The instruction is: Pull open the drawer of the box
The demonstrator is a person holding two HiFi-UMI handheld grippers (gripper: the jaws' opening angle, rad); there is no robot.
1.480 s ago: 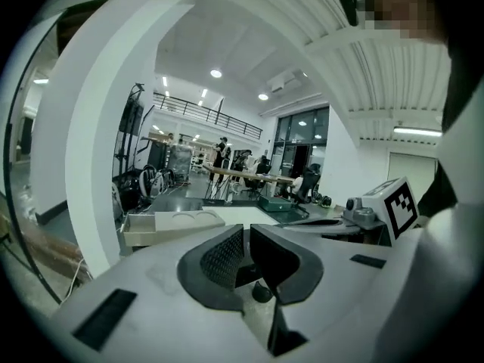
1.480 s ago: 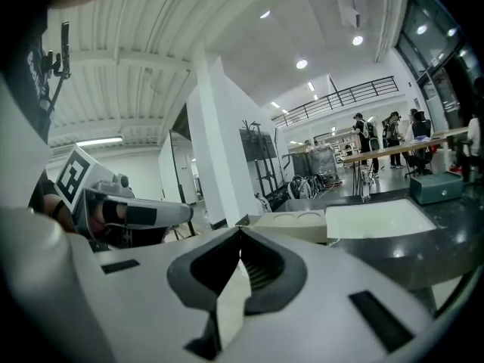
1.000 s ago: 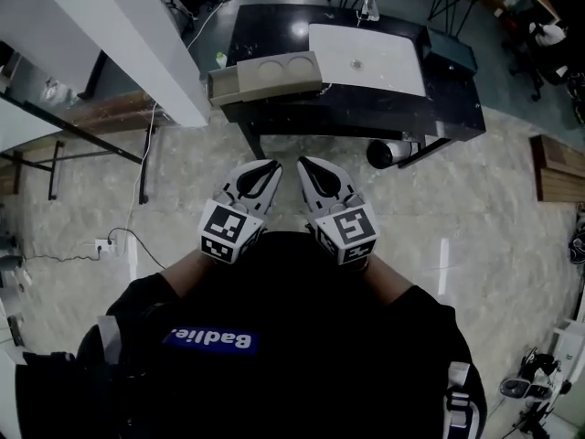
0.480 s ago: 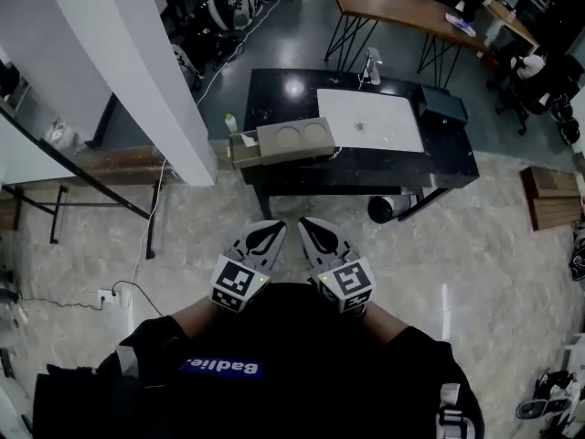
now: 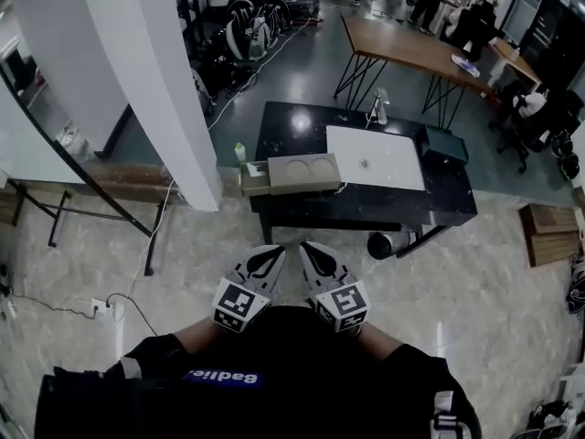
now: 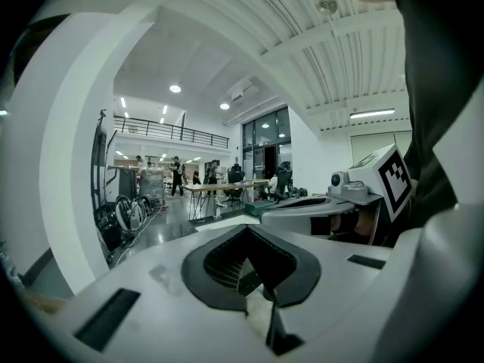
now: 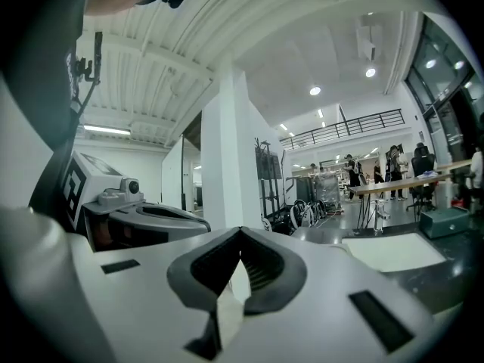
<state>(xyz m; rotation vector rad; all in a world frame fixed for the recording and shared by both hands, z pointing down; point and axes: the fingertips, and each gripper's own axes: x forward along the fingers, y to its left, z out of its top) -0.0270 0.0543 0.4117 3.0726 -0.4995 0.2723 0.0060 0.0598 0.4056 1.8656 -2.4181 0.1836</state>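
Observation:
A grey box [image 5: 297,172] with two round recesses on top lies on the black table's [image 5: 366,207] near left corner. Its drawer [image 5: 253,179] juts out from the box's left end. Both grippers are held close to the person's chest, well short of the table. My left gripper [image 5: 271,252] is shut with nothing in it, and so is my right gripper [image 5: 309,250] beside it. The left gripper view shows shut jaws at the left gripper [image 6: 246,231] and the right gripper [image 6: 333,203] alongside. The right gripper [image 7: 240,234] points toward the hall.
A white mat [image 5: 375,158] covers the table's middle, with a dark case [image 5: 446,144] at its right end and a small green bottle [image 5: 240,152] at the left. A thick white pillar [image 5: 137,90] stands to the left. A dark roll [image 5: 388,243] lies under the table.
The view has drawn back from the table, so the box and table look smaller and farther. Both grippers stay shut, close together at the chest.

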